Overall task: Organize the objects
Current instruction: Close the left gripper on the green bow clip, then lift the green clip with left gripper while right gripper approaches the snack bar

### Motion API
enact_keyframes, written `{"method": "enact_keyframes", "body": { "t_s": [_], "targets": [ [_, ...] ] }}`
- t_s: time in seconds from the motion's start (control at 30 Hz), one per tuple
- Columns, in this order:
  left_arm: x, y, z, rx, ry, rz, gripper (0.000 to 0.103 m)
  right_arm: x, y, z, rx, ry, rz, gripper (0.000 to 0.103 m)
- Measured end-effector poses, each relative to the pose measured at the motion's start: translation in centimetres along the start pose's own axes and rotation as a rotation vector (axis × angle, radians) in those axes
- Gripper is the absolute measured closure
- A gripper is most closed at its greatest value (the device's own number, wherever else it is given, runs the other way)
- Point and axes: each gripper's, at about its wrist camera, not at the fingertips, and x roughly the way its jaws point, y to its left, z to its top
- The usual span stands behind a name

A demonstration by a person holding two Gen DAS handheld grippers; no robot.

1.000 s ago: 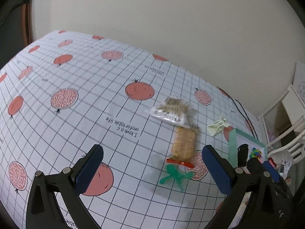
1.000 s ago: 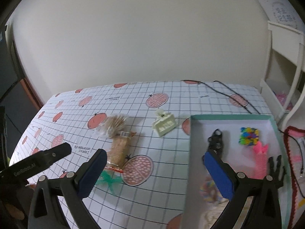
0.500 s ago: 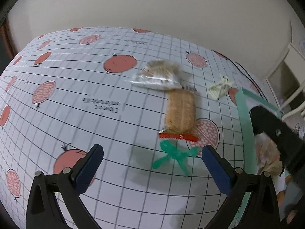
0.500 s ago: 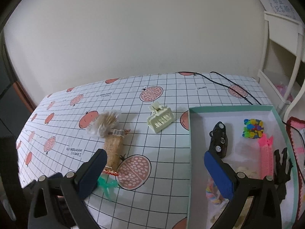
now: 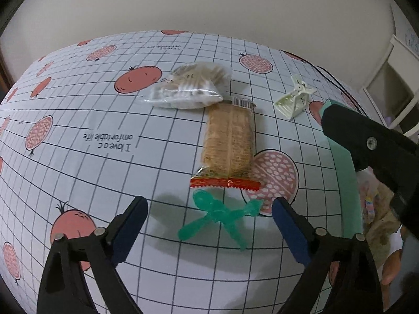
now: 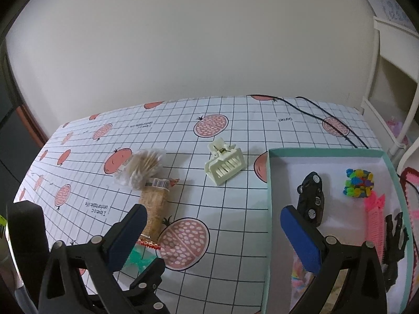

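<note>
Two crossed green plastic spoons lie on the tomato-print tablecloth, between the fingers of my open left gripper and just ahead of them. Behind them lie a cracker packet, a bag of cotton swabs and a cream hair claw. My right gripper hangs open and empty above the cloth, astride the left wall of the teal box. The hair claw sits ahead of it. The green spoons show partly behind its left finger.
The teal box holds a black toy car, a colourful bead cluster, a pink comb and a black claw clip. A black cable crosses the far right of the table. White shelving stands at the right.
My left gripper has swung right and come down close to the green spoons, which now lie between its fingers. The right gripper has drawn back a little and stays open.
</note>
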Motion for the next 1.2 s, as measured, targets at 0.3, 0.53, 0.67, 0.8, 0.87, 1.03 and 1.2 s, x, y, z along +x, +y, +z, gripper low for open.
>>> {"method": "enact_keyframes", "body": {
  "t_s": [0.3,0.53,0.67,0.8,0.87,1.03,1.2],
  "targets": [
    [0.2,0.0,-0.1,0.007,-0.006,-0.004,0.027,0.6,0.1,0.1,0.003,0.006,0.004,0.000],
    [0.1,-0.2,-0.1,0.024,-0.015,-0.011,0.036,0.9,0.5,0.1,-0.006,0.011,0.006,0.000],
    [0.0,-0.1,0.0,0.026,-0.018,-0.008,0.048,1.2,0.8,0.2,-0.013,0.014,0.007,0.000],
    [0.0,0.1,0.1,0.025,-0.017,-0.020,0.048,1.5,1.1,0.2,-0.011,0.017,0.014,0.000],
    [-0.1,0.3,0.0,0.019,-0.014,-0.023,0.048,1.8,1.4,0.2,-0.015,0.020,0.013,0.000],
    [-0.3,1.9,0.1,-0.021,-0.018,0.029,0.049,2.7,2.1,0.2,-0.017,0.030,0.025,0.000],
    [-1.0,4.1,0.4,-0.087,-0.048,0.081,0.049,3.5,3.0,0.3,-0.029,0.036,0.034,0.000]
  ]
}}
